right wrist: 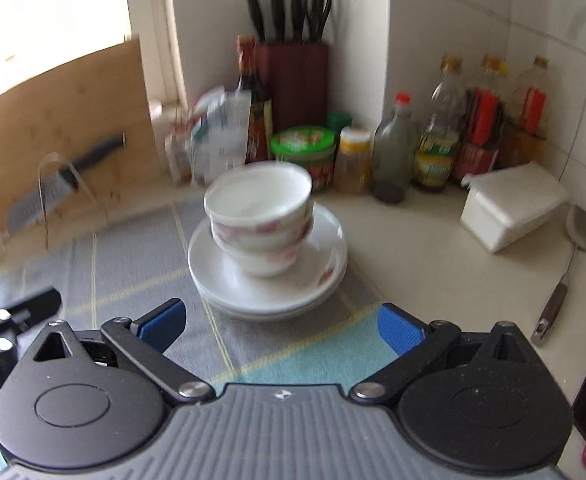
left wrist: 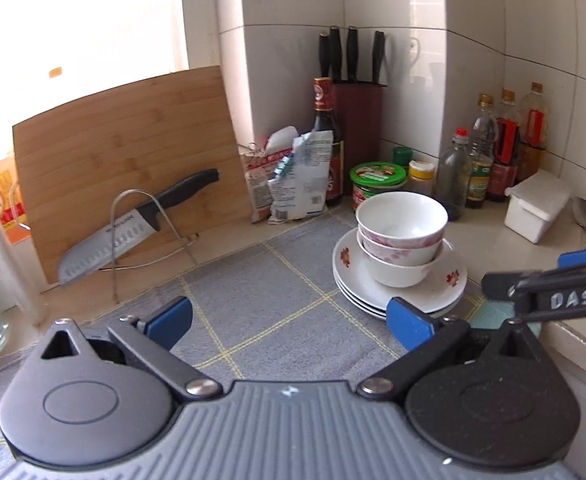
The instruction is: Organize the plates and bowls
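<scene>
The pale stone table [left wrist: 489,224] runs into a white-tiled corner, and a grey cloth mat with yellow grid lines [left wrist: 261,304] covers its near part. At the back left a bamboo cutting board [left wrist: 125,152] leans upright, with a black-handled santoku knife [left wrist: 133,226] resting tilted in a wire rack in front of it. In the corner stands a dark red knife block [left wrist: 359,120], a dark sauce bottle [left wrist: 327,140] just beside it, and a row of condiment bottles [left wrist: 501,148] further right. A white lidded plastic box [left wrist: 537,208] sits near the right edge.

On the mat lies a stack of white plates with red flower prints [left wrist: 445,284]; three nested white bowls with pink pattern [left wrist: 401,236] stand on top of it.

The left gripper [left wrist: 289,316] hovers over the mat, jaws spread wide and holding nothing. The right gripper [right wrist: 281,320], facing the stack, likewise has wide-open, empty jaws.
</scene>
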The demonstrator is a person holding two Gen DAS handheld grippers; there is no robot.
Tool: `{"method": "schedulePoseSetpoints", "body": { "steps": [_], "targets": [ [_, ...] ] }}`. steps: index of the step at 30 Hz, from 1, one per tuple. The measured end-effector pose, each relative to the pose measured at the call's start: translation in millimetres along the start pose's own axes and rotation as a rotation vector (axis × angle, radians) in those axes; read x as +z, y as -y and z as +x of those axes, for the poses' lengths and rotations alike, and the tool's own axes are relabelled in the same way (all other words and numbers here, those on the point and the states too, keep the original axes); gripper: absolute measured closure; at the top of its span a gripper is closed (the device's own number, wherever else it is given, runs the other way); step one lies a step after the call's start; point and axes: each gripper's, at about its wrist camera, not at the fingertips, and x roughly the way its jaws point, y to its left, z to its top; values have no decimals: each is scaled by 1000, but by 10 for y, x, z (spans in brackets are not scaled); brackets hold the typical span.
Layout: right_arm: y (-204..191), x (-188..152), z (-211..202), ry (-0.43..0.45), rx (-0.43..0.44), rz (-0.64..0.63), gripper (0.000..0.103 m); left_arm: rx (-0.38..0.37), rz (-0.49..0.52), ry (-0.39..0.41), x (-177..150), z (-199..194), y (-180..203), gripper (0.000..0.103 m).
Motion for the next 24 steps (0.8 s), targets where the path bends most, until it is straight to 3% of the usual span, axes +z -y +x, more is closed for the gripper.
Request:
{"method": "schedulePoseSetpoints", "body": {
  "steps": [4, 12, 24],
  "targets": [
    [29, 50, -159, 54, -1, 17, 0, 28, -11, 7, 96, -94, 41, 1],
    [53, 122, -199, 44, 26, -5, 0, 82, -14, 12, 216, -153, 155, 1],
    [124, 167, -183, 40, 23, -11, 0, 90, -35, -11, 277, -115, 262, 1]
  ]
}}
